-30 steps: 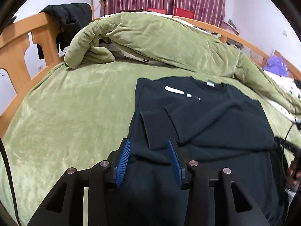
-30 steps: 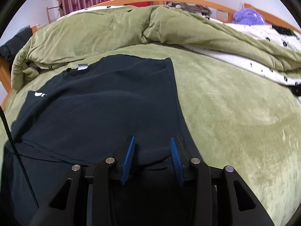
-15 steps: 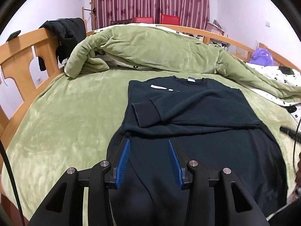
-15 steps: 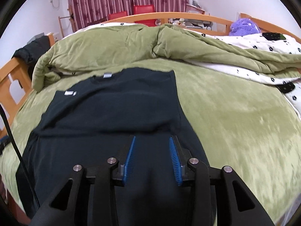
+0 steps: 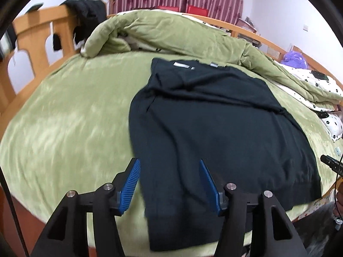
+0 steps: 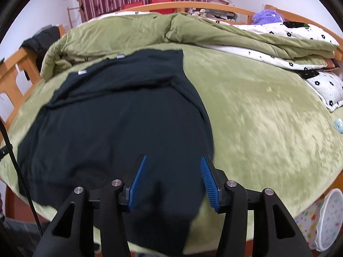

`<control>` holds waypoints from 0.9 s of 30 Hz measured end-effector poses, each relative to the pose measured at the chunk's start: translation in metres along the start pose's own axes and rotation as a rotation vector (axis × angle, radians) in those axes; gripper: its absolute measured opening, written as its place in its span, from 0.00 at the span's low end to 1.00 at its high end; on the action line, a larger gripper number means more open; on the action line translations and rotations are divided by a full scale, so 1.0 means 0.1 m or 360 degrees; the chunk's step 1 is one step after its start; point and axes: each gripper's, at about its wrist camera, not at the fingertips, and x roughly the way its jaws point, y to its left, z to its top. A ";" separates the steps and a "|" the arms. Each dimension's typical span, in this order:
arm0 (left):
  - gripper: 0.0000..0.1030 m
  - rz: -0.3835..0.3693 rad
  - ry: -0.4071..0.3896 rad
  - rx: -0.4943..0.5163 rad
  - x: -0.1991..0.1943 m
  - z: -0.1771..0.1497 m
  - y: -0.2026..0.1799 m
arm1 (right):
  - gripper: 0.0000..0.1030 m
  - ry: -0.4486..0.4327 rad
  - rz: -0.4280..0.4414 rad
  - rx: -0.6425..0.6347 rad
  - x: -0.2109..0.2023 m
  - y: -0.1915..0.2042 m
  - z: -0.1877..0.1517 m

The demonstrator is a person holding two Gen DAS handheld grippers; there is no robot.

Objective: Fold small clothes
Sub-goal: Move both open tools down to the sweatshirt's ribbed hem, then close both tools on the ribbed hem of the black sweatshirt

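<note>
1. Lying flat on a green bed (image 5: 70, 115), a dark sweatshirt (image 5: 214, 128) has its sleeves folded across the chest and its hem at the near edge.
2. Left gripper (image 5: 169, 184) fingers, just opened, stand spread above the hem's left corner, pinching nothing.
3. Right gripper (image 6: 173, 182) fingers, likewise just opened, stand spread over the right corner, empty.
4. A rumpled quilt (image 6: 150, 30) lies beyond the collar.
</note>
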 end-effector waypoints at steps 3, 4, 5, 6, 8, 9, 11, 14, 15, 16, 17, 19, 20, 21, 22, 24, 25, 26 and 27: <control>0.53 0.0006 0.0047 -0.0037 0.04 -0.17 0.08 | 0.51 0.0037 -0.0010 0.0019 0.05 -0.10 -0.18; 0.53 -0.0005 0.0063 -0.0051 0.07 -0.21 0.10 | 0.51 0.0051 -0.0008 0.0035 0.08 -0.13 -0.23; 0.53 -0.0027 0.0085 -0.0062 0.10 -0.26 0.12 | 0.51 0.0060 -0.0008 0.0042 0.09 -0.17 -0.25; 0.53 -0.0046 0.0104 -0.0067 0.12 -0.30 0.13 | 0.51 0.0076 -0.0005 0.0059 0.13 -0.21 -0.31; 0.53 -0.0079 0.0146 -0.0084 0.20 -0.38 0.16 | 0.51 0.0093 0.0006 0.0072 0.19 -0.25 -0.35; 0.53 -0.0085 0.0164 -0.0092 0.24 -0.40 0.17 | 0.51 0.0101 0.0017 0.0077 0.22 -0.27 -0.40; 0.53 -0.0116 0.0208 -0.0126 0.33 -0.47 0.20 | 0.51 0.0098 0.0041 0.0083 0.26 -0.29 -0.46; 0.53 -0.0189 0.0214 -0.0204 0.41 -0.59 0.27 | 0.51 0.0087 0.0082 0.0102 0.30 -0.31 -0.53; 0.53 -0.0205 0.0192 -0.0219 0.41 -0.61 0.28 | 0.51 0.0069 0.0096 0.0114 0.30 -0.32 -0.55; 0.53 -0.0210 0.0184 -0.0225 0.42 -0.62 0.28 | 0.51 0.0063 0.0104 0.0117 0.30 -0.33 -0.56; 0.53 -0.0210 0.0182 -0.0222 0.43 -0.62 0.27 | 0.51 0.0062 0.0114 0.0118 0.31 -0.33 -0.56; 0.53 -0.0201 0.0179 -0.0191 0.44 -0.60 0.22 | 0.51 0.0071 0.0120 0.0121 0.36 -0.31 -0.56; 0.50 -0.0188 0.0179 -0.0171 0.45 -0.58 0.19 | 0.52 0.0075 0.0120 0.0123 0.39 -0.30 -0.55; 0.48 -0.0182 0.0178 -0.0161 0.47 -0.57 0.17 | 0.52 0.0071 0.0116 0.0122 0.39 -0.28 -0.55; 0.44 -0.0177 0.0177 -0.0157 0.48 -0.56 0.15 | 0.50 0.0061 0.0109 0.0111 0.40 -0.26 -0.54; 0.36 -0.0155 0.0182 -0.0165 0.50 -0.54 0.12 | 0.39 0.0060 0.0108 0.0072 0.41 -0.20 -0.54; 0.33 -0.0143 0.0190 -0.0165 0.50 -0.54 0.10 | 0.34 0.0065 0.0112 0.0043 0.42 -0.17 -0.54; 0.26 -0.0133 0.0195 -0.0160 0.50 -0.53 0.10 | 0.26 0.0058 0.0096 0.0007 0.41 -0.13 -0.54; 0.22 -0.0125 0.0200 -0.0154 0.49 -0.52 0.10 | 0.20 0.0057 0.0093 -0.0028 0.41 -0.10 -0.54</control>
